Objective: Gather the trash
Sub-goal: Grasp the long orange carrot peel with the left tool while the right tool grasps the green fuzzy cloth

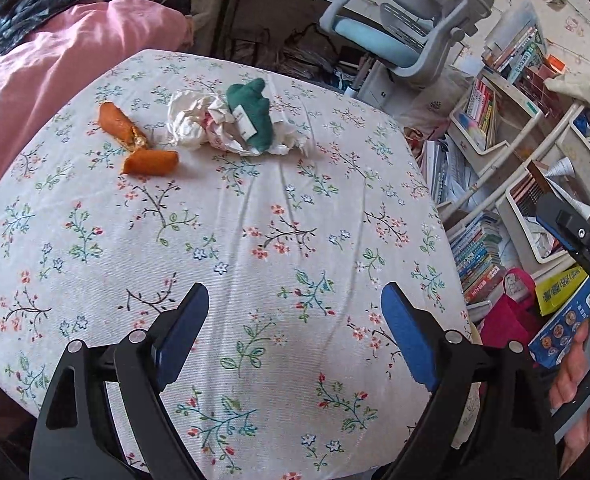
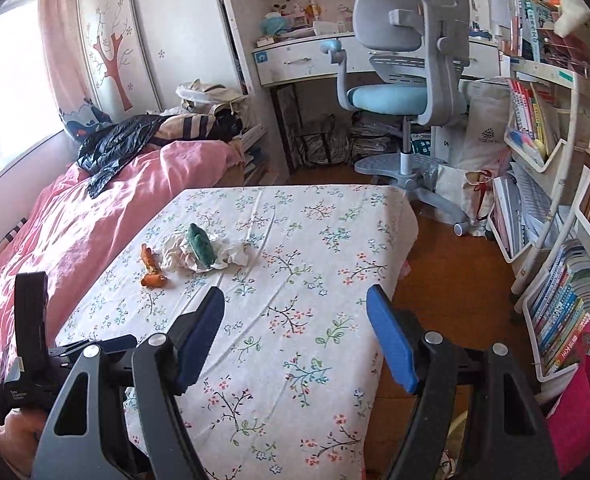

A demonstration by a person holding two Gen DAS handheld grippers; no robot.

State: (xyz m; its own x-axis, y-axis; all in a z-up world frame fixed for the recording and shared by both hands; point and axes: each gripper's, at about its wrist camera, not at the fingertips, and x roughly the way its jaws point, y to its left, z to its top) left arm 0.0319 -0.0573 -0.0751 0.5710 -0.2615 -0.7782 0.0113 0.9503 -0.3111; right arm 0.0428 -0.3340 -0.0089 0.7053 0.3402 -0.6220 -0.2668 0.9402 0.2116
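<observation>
While both grippers hover above the near part of a surface [image 1: 255, 208] covered in a floral cloth, the trash lies together toward its far left area. The left gripper [image 1: 295, 328] has its blue-padded jaws spread wide with nothing between them. The right gripper [image 2: 295, 328] also has its jaws wide apart and empty.

The trash consists of a crumpled white paper wad [image 1: 199, 120], a dark green fabric piece [image 1: 255, 112] with a small white tag lying on top of the paper, and two orange peel pieces [image 1: 135, 140] just to the left of the paper. One peel piece is long and angled; the other, shorter one lies just beside its near end. In the right wrist view the same group appears: paper [image 2: 183, 254], green fabric [image 2: 201, 244] and orange peels [image 2: 151, 268].

A bed with a pink duvet [image 2: 95, 216] runs along the left side of the surface, with a dark jacket [image 2: 115, 144] on it. Beyond the surface stands a grey and blue desk chair [image 2: 403, 68]. White bookshelves [image 2: 535, 160] crowded with books line the right side.
</observation>
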